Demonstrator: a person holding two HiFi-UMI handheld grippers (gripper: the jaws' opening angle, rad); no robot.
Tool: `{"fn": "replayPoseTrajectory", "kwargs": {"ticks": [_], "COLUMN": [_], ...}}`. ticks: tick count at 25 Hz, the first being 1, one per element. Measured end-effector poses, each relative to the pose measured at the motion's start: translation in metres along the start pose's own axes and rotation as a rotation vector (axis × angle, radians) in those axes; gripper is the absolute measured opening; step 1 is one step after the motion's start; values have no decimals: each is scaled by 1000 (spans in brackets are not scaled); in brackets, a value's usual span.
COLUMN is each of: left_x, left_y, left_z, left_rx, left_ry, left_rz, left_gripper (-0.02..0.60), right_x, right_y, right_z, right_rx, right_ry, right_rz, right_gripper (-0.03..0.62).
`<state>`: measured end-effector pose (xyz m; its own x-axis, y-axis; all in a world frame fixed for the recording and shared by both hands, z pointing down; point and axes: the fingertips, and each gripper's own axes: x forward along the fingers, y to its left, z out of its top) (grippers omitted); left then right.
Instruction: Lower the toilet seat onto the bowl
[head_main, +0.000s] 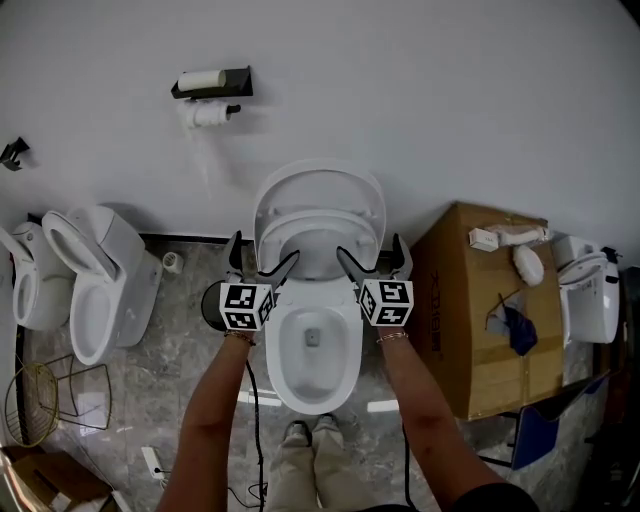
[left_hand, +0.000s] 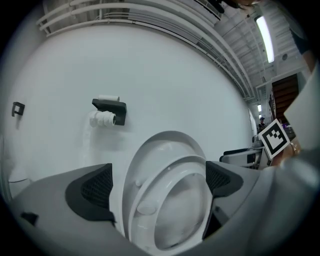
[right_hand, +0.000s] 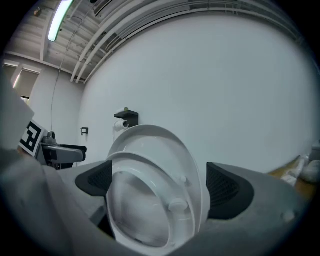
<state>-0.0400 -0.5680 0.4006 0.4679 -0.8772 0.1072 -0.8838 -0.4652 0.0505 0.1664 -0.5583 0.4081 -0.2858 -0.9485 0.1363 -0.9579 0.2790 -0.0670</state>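
A white toilet stands against the wall, its bowl (head_main: 315, 350) open below me. The lid (head_main: 320, 190) leans upright on the wall. The seat ring (head_main: 318, 238) has tipped forward off the lid and hangs part way down. My left gripper (head_main: 262, 258) is open at the seat's left edge, and my right gripper (head_main: 372, 256) is open at its right edge. In the left gripper view the seat (left_hand: 192, 167) and lid (left_hand: 165, 142) fill the gap of the left gripper (left_hand: 159, 184). In the right gripper view the seat (right_hand: 130, 200) sits in the wide gap of the right gripper (right_hand: 160, 185), in front of the lid (right_hand: 155, 140).
A second toilet (head_main: 95, 280) stands to the left, with a wire basket (head_main: 30, 400) near it. A large cardboard box (head_main: 490, 320) crowds the right side of the bowl. A paper roll holder (head_main: 210, 85) hangs on the wall. My shoes (head_main: 310, 435) are at the bowl's front.
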Motion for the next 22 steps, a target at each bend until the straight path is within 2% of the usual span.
{"fn": "replayPoseTrajectory", "kwargs": {"ticks": [6, 10, 19, 22], "left_x": [30, 41, 54, 55], "left_y": [3, 5, 20, 20], "left_z": [-21, -29, -35, -39], "left_rx": [11, 44, 26, 50], "left_ry": [51, 60, 98, 124], "left_rz": [-3, -37, -57, -74], "left_gripper": [575, 574, 572, 535], "right_x": [20, 30, 43, 45], "right_y": [-10, -7, -8, -9], "right_z": [-9, -15, -22, -24], "right_rx": [8, -3, -3, 3], "right_ry": [24, 41, 65, 76], "right_rz": [15, 32, 35, 32], "right_gripper": [580, 575, 543, 526]}}
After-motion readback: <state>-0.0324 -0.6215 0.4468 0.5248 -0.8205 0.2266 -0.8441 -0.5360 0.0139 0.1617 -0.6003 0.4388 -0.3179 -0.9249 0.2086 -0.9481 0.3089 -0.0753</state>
